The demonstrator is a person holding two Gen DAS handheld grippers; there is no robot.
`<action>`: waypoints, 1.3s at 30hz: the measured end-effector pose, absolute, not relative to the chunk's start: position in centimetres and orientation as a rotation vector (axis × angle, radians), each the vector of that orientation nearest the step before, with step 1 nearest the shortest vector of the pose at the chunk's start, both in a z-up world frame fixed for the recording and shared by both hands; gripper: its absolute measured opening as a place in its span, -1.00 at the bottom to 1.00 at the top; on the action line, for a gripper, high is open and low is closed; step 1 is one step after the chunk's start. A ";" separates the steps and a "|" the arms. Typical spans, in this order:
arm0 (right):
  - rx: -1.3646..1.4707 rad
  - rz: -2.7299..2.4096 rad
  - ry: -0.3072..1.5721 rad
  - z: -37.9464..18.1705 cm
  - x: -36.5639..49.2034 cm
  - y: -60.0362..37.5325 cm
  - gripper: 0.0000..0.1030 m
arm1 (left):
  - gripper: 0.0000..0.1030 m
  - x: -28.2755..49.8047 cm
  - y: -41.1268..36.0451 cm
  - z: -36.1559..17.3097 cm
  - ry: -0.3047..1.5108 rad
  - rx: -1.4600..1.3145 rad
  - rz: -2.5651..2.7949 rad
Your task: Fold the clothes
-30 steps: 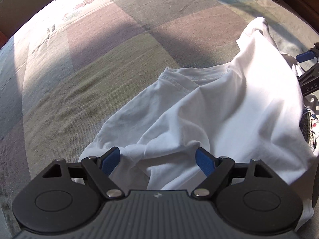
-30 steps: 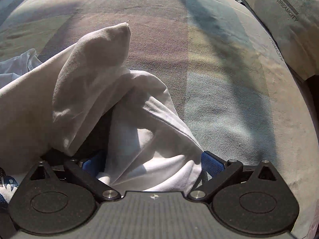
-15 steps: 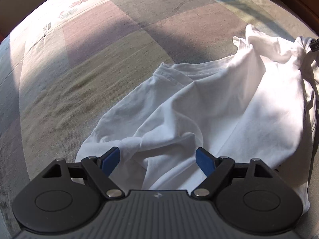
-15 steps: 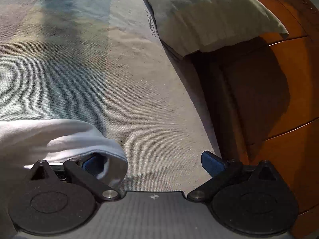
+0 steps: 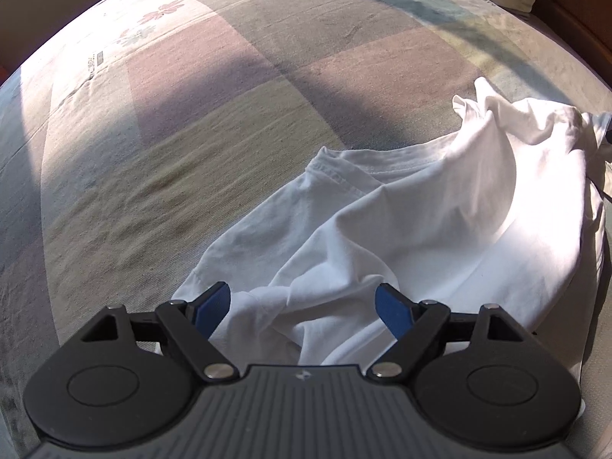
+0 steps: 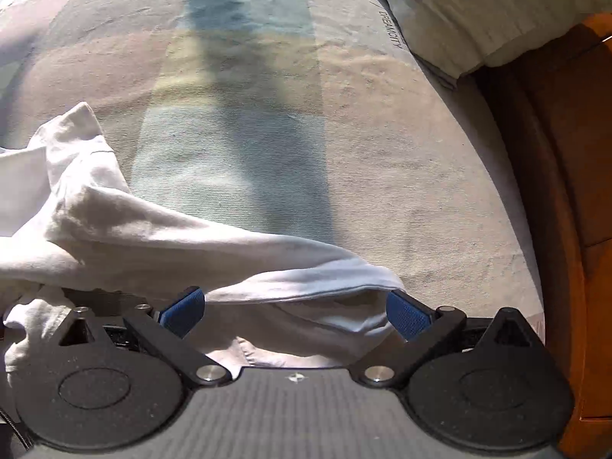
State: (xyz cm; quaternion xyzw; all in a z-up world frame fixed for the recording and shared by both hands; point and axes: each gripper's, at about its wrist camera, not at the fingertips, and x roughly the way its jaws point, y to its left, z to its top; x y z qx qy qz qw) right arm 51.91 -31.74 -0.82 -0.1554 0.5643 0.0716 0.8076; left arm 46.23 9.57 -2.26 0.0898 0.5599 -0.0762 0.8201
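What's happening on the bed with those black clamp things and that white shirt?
Someone is working on folding a white T-shirt on a patchwork bedspread, using a hand-held gripper in each hand. The left gripper and right gripper are both open, with rumpled cloth lying between their blue pads but not pinched. The shirt is bunched up, not folded yet. A pillow sits by the wooden bed frame.

White shirt (image 6: 160,229) drapes between right gripper (image 6: 294,310) fingers — spread.

Left tongs (image 5: 304,310), right tongs (image 6: 296,311): black ribbed bodies, round discs, silver screws, blue textured pads.
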 end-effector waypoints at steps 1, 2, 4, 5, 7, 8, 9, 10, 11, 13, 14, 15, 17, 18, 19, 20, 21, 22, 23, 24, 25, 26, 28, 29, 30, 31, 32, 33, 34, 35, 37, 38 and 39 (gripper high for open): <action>-0.307 0.213 1.187 -0.2 51.6 -30.4 1.00 | 0.62 46.5 9.9 -2.3 1.189 0.180 -0.158; -0.280 0.263 1.168 0.2 51.5 -29.0 1.00 | 0.62 46.8 10.4 -2.3 1.183 0.167 -0.156; -0.226 0.364 1.129 1.0 51.4 -26.2 1.00 | 0.62 47.4 11.2 -2.5 1.172 0.140 -0.151; -0.199 0.411 1.114 1.2 51.4 -24.9 1.00 | 0.62 47.7 11.6 -2.6 1.169 0.129 -0.146; -0.157 0.521 1.109 1.1 51.2 -21.7 1.00 | 0.62 48.5 12.0 -2.9 1.150 0.115 -0.152; -0.138 0.579 1.109 1.0 51.1 -20.1 1.00 | 0.62 48.8 12.0 -3.1 1.139 0.117 -0.168; -0.121 0.637 1.113 0.8 50.8 -18.5 1.00 | 0.62 49.1 12.0 -3.2 1.127 0.118 -0.185; -0.105 0.693 1.124 0.4 50.4 -17.1 1.00 | 0.62 49.5 12.1 -3.4 1.114 0.120 -0.202; -0.089 0.750 1.134 0.1 49.9 -15.6 1.00 | 0.62 49.8 12.1 -3.5 1.102 0.121 -0.218; -0.055 0.834 1.178 -0.9 48.9 -13.3 1.00 | 0.62 50.4 12.0 -4.0 1.092 0.129 -0.248; -0.036 0.857 1.205 -1.5 48.3 -12.4 1.00 | 0.62 50.6 11.9 -4.4 1.096 0.135 -0.261; -0.017 0.872 1.228 -2.1 47.7 -11.7 1.00 | 0.62 50.7 11.8 -4.7 1.100 0.143 -0.270; -0.008 0.887 1.284 -3.5 46.2 -10.8 1.00 | 0.62 50.7 11.8 -5.5 1.121 0.156 -0.278; -0.009 0.891 1.313 -4.1 45.4 -10.5 1.00 | 0.62 50.6 11.8 -6.0 1.141 0.158 -0.277; -0.018 0.891 1.335 -4.7 44.6 -10.3 1.00 | 0.63 50.6 12.0 -6.6 1.169 0.156 -0.266; -0.038 0.887 1.349 -5.2 43.7 -10.3 1.00 | 0.64 50.4 12.3 -7.1 1.193 0.143 -0.254; -0.058 0.888 1.348 -5.5 42.9 -10.4 1.00 | 0.69 50.2 12.6 -7.5 1.217 0.127 -0.242; -0.079 0.894 1.331 -5.3 42.1 -10.5 1.00 | 0.72 49.9 12.9 -7.8 1.225 0.110 -0.237; -0.093 0.900 1.322 -5.2 41.6 -10.8 1.00 | 0.74 49.6 13.2 -8.0 1.229 0.093 -0.234; -0.099 0.904 1.323 -5.0 41.2 -11.0 1.00 | 0.76 49.3 13.3 -8.0 1.233 0.086 -0.234; -0.105 0.908 1.323 -4.9 40.8 -11.3 1.00 | 0.76 49.0 13.4 -8.0 1.235 0.083 -0.233; -0.104 0.911 1.326 -4.7 40.6 -11.6 1.00 | 0.76 48.8 13.4 -7.8 1.235 0.084 -0.231; -0.091 0.913 1.335 -4.7 40.6 -11.8 1.00 | 0.76 48.3 13.3 -7.2 1.235 0.087 -0.226; -0.092 0.914 1.339 -4.8 40.7 -11.7 1.00 | 0.76 47.9 13.3 -6.6 1.224 0.096 -0.226; -0.100 0.914 1.343 -4.8 40.8 -11.6 1.00 | 0.76 47.5 13.4 -6.0 1.208 0.109 -0.218; -0.110 0.908 1.342 -4.7 40.8 -11.4 1.00 | 0.76 46.9 13.8 -5.4 1.196 0.113 -0.195; -0.121 0.896 1.334 -4.4 40.8 -11.1 1.00 | 0.76 46.3 14.2 -4.7 1.185 0.114 -0.170; -0.133 0.883 1.325 -4.1 40.7 -10.8 1.00 | 0.76 45.6 14.6 -4.1 1.174 0.115 -0.144; -0.144 0.871 1.317 -3.9 40.6 -10.5 1.00 | 0.76 44.8 15.2 -3.6 1.166 0.108 -0.111; -0.155 0.858 1.308 -3.6 40.5 -10.2 1.00 | 0.76 43.9 15.9 -3.2 1.168 0.099 -0.070; -0.178 0.834 1.291 -3.1 40.4 -9.6 1.00 | 0.76 42.1 17.2 -2.6 1.179 0.082 0.017; -0.189 0.821 1.282 -2.8 40.3 -9.4 1.00 | 0.76 41.2 17.7 -2.4 1.188 0.074 0.046; -0.200 0.809 1.274 -2.5 40.3 -9.1 1.00 | 0.76 40.2 18.3 -2.3 1.197 0.065 0.071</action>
